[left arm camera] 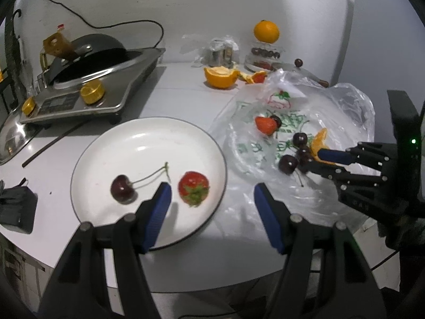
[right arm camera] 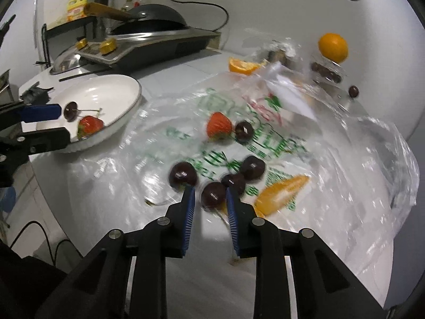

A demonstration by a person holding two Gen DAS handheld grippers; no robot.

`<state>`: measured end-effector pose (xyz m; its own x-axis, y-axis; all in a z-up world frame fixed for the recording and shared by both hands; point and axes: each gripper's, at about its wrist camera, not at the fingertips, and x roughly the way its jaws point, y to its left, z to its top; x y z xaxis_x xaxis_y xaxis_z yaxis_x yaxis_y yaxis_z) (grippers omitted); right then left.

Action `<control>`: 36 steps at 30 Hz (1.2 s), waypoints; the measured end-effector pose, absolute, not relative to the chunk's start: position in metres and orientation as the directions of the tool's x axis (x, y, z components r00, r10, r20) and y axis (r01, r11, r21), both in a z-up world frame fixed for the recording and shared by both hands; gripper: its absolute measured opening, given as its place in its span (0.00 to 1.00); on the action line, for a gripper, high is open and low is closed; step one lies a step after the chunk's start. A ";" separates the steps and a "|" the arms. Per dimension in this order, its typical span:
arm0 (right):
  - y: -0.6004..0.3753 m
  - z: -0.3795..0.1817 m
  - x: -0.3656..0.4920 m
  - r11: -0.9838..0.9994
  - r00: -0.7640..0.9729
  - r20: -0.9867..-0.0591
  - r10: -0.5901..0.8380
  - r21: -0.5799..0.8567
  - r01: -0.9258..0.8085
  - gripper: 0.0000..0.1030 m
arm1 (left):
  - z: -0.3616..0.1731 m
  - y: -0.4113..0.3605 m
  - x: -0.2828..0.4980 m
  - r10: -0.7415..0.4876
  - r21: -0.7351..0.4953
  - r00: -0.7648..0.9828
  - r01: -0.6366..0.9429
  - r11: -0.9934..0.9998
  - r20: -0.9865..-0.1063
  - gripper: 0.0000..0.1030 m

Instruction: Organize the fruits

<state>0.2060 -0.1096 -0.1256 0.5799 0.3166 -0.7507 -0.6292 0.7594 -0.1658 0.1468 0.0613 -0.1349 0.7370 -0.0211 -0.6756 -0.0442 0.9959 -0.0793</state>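
I have the right tongs (right arm camera: pixel 209 198) low over the plastic bag (right arm camera: pixel 332 159), lower centre of the right wrist view, and they are closed on a dark cherry (right arm camera: pixel 213 194): both blue pads press its sides. That view is blurred, so how firm the hold is I cannot confirm. A thin stem appears to trail from the cherry back toward the tongs; its direction is not clear. The cherry itself is round, with no long axis to speak of.

Three more cherries lie just beyond the tips, and an orange segment (right arm camera: pixel 281 190) sits just right of them, its long axis running from lower left to upper right. A strawberry (right arm camera: pixel 218 126) with another cherry beside it lies further up the bag.

The white plate (left arm camera: pixel 127 143) sits lower left of centre in the left wrist view and already carries one cherry (left arm camera: pixel 122 188) and one strawberry (left arm camera: pixel 193 187), the latter's leafy end pointing toward the camera. In the right wrist view the plate lies upper left of the held cherry, well apart; my judgement is that the carry must go that way.

The left tongs (left arm camera: pixel 209 195) hang open and empty, straddling the plate's right rim above the worktop (left arm camera: pixel 180 98).
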 end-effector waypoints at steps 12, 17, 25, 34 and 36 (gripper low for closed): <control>-0.113 -0.125 0.215 0.759 0.551 -0.733 0.399 -0.074 -0.647 0.32 | -0.127 0.038 0.155 -0.012 -0.030 0.730 -0.012 0.999 -0.683 0.64; -0.106 -0.130 0.222 0.751 0.536 -0.739 0.408 -0.062 -0.657 0.32 | -0.125 0.032 0.158 0.000 -0.018 0.726 -0.016 1.000 -0.688 0.64; -0.103 -0.139 0.216 0.742 0.565 -0.733 0.379 -0.124 -0.659 0.25 | -0.124 0.024 0.163 0.003 0.001 0.722 -0.003 1.000 -0.692 0.64; -0.137 -0.110 0.219 0.764 0.568 -0.674 0.472 -0.009 -0.645 0.24 | -0.120 -0.001 0.171 -0.034 0.033 0.741 0.076 0.997 -0.671 0.64; -0.145 -0.102 0.217 0.772 0.582 -0.658 0.478 -0.001 -0.635 0.24 | -0.121 -0.013 0.175 -0.058 0.048 0.747 0.119 0.992 -0.662 0.64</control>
<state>0.2173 -0.1453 -0.1017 0.5818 0.4777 -0.6583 -0.6354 0.7722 -0.0012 0.1752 -0.0134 -0.1206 0.7472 -0.0582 -0.6621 0.1193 0.9917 0.0475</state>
